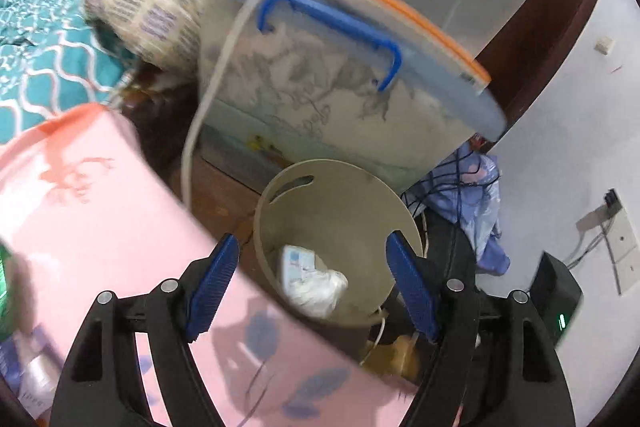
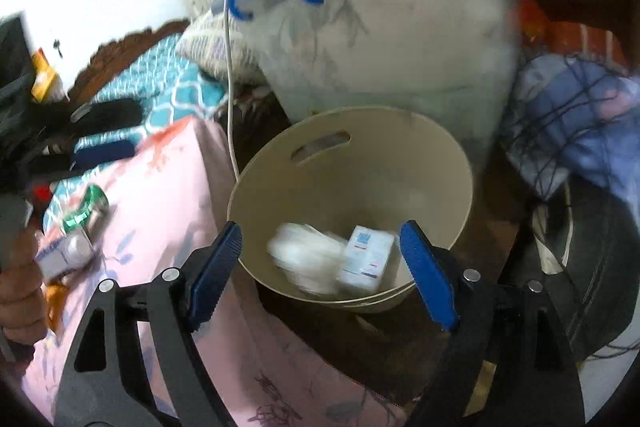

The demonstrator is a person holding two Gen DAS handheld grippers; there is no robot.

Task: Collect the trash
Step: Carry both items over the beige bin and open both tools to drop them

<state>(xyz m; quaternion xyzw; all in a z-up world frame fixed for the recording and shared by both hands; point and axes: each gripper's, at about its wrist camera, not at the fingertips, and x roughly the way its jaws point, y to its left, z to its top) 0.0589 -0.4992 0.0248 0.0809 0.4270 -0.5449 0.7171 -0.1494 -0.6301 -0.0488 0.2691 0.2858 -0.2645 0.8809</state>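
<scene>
surface: pink bedspread (image 2: 168,195) | room: beige bin (image 2: 440,163) beside bed, lidded storage box (image 1: 320,99) behind | left gripper (image 1: 316,283) released | right gripper (image 2: 320,267) released

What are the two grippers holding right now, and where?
Nothing. Left gripper and right gripper both have open, empty jaws above the beige bin.

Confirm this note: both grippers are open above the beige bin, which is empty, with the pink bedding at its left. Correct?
Not quite: the beige bin is not empty. The right wrist view shows a small white box and a crumpled white wad inside it. The rest stands: left gripper and right gripper are open, pink bedding at its left.
</scene>
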